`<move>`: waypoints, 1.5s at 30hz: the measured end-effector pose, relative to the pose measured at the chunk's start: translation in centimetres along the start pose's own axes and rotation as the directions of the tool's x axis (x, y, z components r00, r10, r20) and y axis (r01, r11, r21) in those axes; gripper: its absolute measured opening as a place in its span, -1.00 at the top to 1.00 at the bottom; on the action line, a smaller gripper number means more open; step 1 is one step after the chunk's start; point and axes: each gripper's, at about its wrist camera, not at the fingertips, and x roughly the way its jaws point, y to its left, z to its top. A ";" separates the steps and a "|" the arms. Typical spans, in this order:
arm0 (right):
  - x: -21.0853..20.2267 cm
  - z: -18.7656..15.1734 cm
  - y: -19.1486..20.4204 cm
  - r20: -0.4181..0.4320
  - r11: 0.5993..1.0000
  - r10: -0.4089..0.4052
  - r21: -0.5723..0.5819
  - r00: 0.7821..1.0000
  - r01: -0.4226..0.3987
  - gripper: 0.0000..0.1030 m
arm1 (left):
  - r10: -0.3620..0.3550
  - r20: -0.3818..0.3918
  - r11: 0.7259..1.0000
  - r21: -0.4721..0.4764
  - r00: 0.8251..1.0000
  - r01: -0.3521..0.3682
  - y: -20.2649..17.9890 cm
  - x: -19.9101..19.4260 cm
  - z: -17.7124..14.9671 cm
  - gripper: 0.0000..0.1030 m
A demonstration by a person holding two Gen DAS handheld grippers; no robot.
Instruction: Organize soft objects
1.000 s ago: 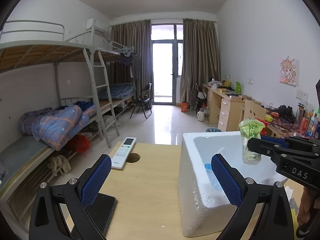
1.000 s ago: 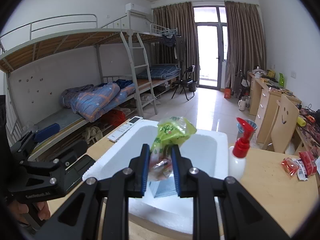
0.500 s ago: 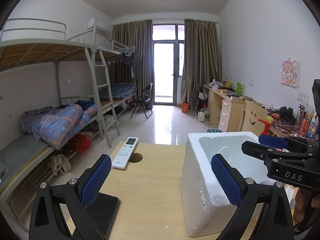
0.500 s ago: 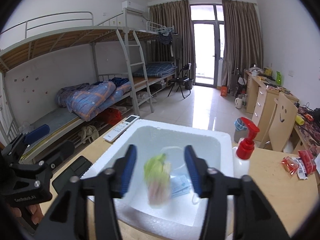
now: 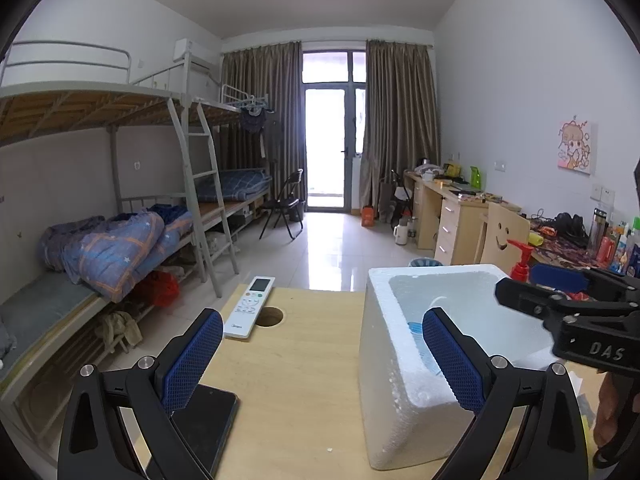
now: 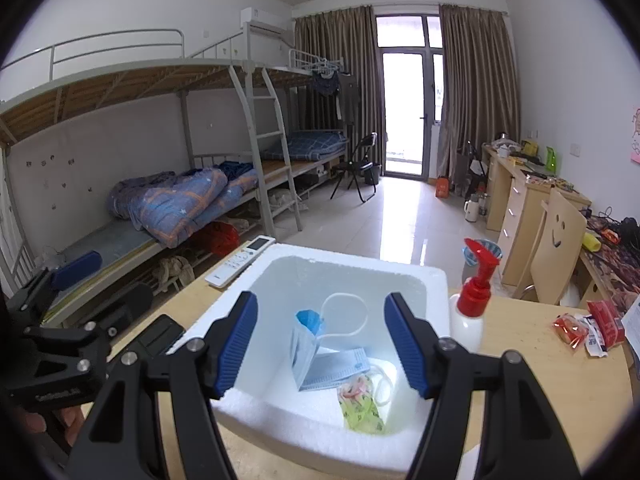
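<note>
Right gripper has just been opening, nothing between its jaws; the green snack packet lies directly below in the foam box, beside the masks. Red wrappers lie rightward on the counter, nearer it than the released left gripper.

Premises are presenting as a shared dormitory room. Metal bunk beds with a ladder are lining one wall, a rumpled blue quilt lying on a lower bunk. Wooden study desks, cluttered, are running along the opposite wall. Brown curtains are flanking a glazed balcony door; a folding chair is standing nearby.
</note>
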 end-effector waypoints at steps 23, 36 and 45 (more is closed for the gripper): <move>-12.4 -3.0 0.2 0.128 0.995 -0.101 0.021 0.987 0.099 -0.36 | -0.065 0.098 0.997 0.057 0.993 0.060 -4.8 -11.0 -0.3 -0.95; -17.4 -6.9 -0.2 0.203 0.990 -0.137 0.053 0.970 0.128 -0.46 | -0.134 0.142 0.988 0.091 0.981 0.122 -7.6 -15.6 -2.4 -0.98; -18.3 -11.0 -0.5 0.228 0.987 -0.163 0.048 0.960 0.156 -0.46 | -0.186 0.137 0.981 0.078 0.973 0.176 -8.1 -16.1 -5.6 -0.98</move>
